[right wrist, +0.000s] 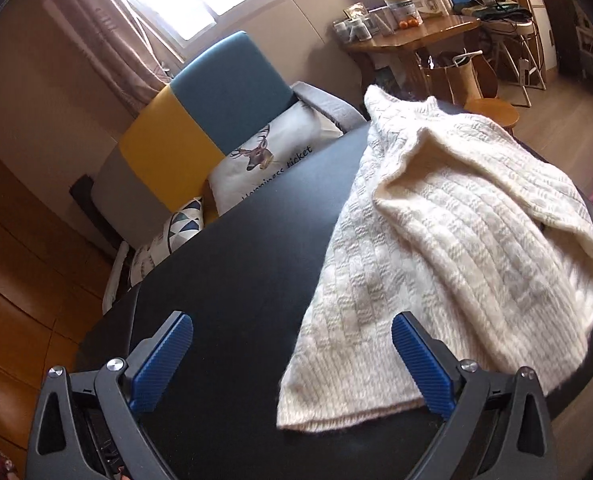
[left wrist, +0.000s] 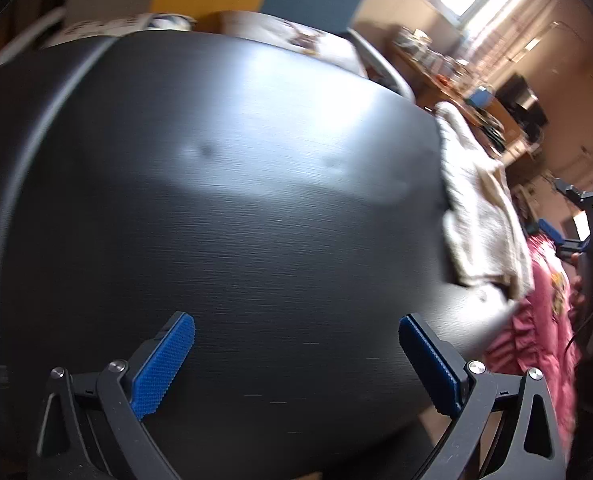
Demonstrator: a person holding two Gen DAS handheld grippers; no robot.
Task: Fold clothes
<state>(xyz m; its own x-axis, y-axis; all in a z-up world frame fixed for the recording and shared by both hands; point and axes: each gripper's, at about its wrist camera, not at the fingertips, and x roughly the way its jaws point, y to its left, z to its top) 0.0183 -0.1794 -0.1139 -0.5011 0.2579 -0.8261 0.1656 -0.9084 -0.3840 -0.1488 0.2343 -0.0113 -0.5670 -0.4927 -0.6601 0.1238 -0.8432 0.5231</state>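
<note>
sweater (right wrist: 448, 240): cream knit, lying rumpled on the black bench (right wrist: 248, 264), pink garment (left wrist: 536, 320) past its far edge
feel: probably soft, floppy and stretchy, so i'd grab the hem corner
right gripper (right wrist: 292, 364): fingers spread wide, empty, hem lies just ahead, between them
left gripper (left wrist: 296, 364): fingers spread too, over bare bench, sweater well off to its right

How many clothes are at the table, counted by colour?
Cream-white: 1, the knitted sweater lying unfolded on the black table.
Pink: 1, the garment at the table's edge beyond the sweater; whether it rests on the table cannot be told.
Total: 2
</note>
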